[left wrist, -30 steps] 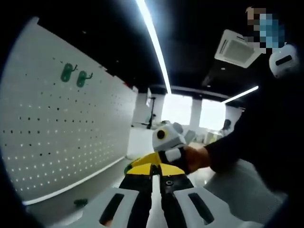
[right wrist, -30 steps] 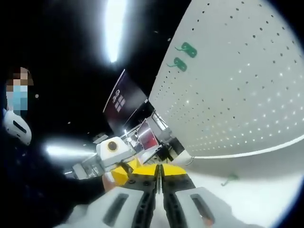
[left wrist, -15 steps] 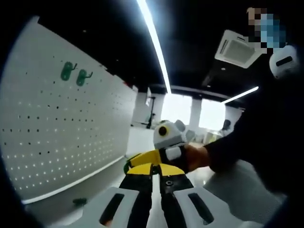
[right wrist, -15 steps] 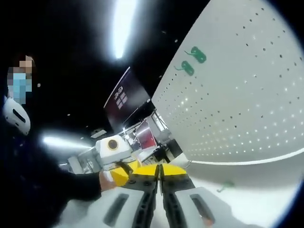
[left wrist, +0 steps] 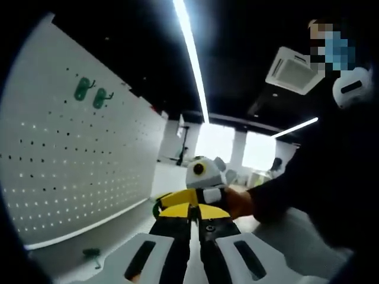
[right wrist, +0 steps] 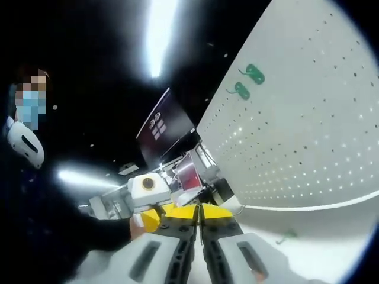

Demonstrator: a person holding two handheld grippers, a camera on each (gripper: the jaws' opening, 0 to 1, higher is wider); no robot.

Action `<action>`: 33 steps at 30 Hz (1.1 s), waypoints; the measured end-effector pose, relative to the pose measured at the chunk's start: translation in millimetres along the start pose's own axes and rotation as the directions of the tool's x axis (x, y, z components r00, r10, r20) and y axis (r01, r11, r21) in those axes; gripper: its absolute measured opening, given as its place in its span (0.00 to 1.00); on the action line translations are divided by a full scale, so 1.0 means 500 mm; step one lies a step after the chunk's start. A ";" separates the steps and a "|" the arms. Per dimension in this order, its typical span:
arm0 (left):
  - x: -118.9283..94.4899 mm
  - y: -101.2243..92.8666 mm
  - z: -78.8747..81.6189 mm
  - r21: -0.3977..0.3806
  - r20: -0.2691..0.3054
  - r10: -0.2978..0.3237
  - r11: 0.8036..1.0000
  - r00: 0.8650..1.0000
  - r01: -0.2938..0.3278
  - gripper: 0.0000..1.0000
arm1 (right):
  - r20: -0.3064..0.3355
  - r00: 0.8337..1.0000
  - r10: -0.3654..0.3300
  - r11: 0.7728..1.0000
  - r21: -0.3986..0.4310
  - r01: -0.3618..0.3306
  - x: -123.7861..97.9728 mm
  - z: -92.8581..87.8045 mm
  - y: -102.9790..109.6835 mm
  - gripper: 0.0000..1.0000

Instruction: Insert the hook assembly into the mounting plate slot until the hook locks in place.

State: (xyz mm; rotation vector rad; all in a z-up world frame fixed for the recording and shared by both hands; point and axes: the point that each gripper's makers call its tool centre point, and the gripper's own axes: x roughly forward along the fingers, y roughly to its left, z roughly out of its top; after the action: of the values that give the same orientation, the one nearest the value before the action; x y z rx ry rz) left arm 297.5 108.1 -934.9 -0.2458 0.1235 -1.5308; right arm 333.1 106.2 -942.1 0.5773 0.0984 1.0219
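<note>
- Left tongs (left wrist: 190,214) and right tongs (right wrist: 198,214) stay together, holding nothing.
- Both views have tilted slightly since a second ago; nothing else has changed.
- Two green hooks (left wrist: 90,93) still hang high on the pegboard (left wrist: 77,171).
- A loose hook (right wrist: 288,235) lies on the worktop (right wrist: 320,248) below the pegboard's bottom edge.

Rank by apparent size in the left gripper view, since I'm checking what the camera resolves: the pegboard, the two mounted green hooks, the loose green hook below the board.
1. pegboard, by far the largest.
2. mounted green hooks and loose hook: all small and alike; differing nearness leaves them unranked.
</note>
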 end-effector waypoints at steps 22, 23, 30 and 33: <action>-0.009 0.024 -0.016 0.025 -0.052 0.059 0.998 0.997 -0.058 0.03 | -0.187 0.979 -0.076 0.994 -0.087 0.060 0.000 -0.073 -0.023 0.01; -0.008 0.023 -0.017 0.024 -0.054 0.058 0.998 0.997 -0.056 0.03 | -0.188 0.979 -0.076 0.994 -0.089 0.060 -0.001 -0.073 -0.023 0.01; -0.001 0.018 -0.019 0.022 -0.052 0.048 0.999 0.998 -0.047 0.02 | -0.171 0.982 -0.080 0.991 -0.116 0.060 -0.003 -0.067 -0.026 0.01; 0.000 0.017 -0.018 0.025 -0.050 0.045 0.999 0.998 -0.044 0.02 | -0.160 0.983 -0.084 0.990 -0.129 0.064 -0.003 -0.062 -0.029 0.01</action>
State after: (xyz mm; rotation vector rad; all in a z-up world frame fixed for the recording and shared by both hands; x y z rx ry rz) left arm 303.6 107.8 -945.4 -0.1837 0.1498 -1.4937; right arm 332.7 112.0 -976.0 0.3725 0.2006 0.9946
